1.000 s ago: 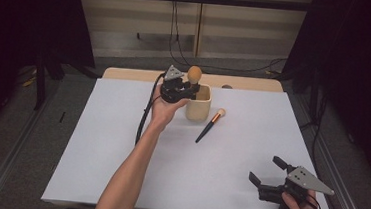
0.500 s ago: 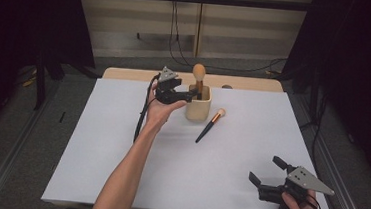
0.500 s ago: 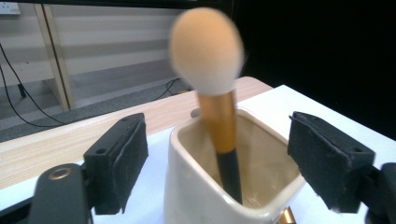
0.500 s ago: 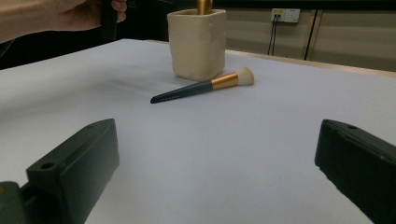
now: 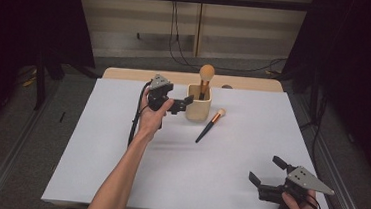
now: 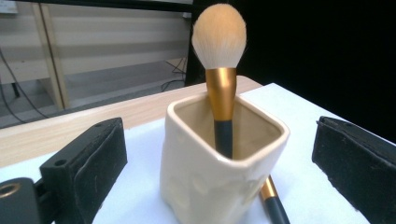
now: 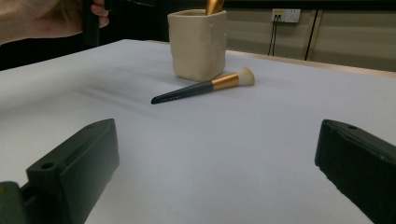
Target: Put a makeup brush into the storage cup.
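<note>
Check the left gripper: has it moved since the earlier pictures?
Yes. The left gripper backed off leftward from the cup, its jaws just opening, leaving the brush standing inside.

The square cream cup (image 6: 219,158) looks like glossy glazed ceramic. The standing makeup brush (image 6: 220,56) has soft fluffy bristles, a brushed gold metal ferrule and a matt dark handle. The table cover (image 5: 178,169) is smooth, matt white.
</note>
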`<action>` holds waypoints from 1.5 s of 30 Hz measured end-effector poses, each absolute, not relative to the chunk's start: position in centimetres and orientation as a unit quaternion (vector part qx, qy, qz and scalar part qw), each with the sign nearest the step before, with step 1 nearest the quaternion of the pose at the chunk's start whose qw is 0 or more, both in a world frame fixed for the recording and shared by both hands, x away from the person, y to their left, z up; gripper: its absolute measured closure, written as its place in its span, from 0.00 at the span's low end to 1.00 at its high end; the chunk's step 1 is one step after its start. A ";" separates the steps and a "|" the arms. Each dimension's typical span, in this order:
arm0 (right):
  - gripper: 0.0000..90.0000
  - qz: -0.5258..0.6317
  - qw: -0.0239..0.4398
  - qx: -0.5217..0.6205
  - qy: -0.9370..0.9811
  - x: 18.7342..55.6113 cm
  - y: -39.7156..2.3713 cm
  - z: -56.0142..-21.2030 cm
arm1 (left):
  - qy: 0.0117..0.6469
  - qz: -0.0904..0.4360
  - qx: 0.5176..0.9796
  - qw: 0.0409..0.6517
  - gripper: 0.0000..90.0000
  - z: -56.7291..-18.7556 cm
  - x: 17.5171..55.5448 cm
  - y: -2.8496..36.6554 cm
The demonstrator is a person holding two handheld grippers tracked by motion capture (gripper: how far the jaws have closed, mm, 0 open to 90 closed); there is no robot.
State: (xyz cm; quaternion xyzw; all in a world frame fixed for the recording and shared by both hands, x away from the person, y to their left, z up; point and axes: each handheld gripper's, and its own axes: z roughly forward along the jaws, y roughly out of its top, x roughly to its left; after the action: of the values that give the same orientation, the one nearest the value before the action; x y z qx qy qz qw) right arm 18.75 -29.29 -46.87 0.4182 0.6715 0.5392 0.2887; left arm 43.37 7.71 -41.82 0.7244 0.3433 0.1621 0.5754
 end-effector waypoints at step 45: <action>0.00 0.538 0.288 0.424 0.669 19.0 -28.9 -46.9 | 0.336 0.231 0.715 0.568 0.03 -42.7 31.2 21.1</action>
State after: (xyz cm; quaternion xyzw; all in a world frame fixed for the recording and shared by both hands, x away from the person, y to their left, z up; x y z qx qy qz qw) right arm 19.04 -28.91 -46.88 0.4240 0.6692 0.5379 0.2883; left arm 31.17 21.09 -42.65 0.7149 0.3357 0.2309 0.5683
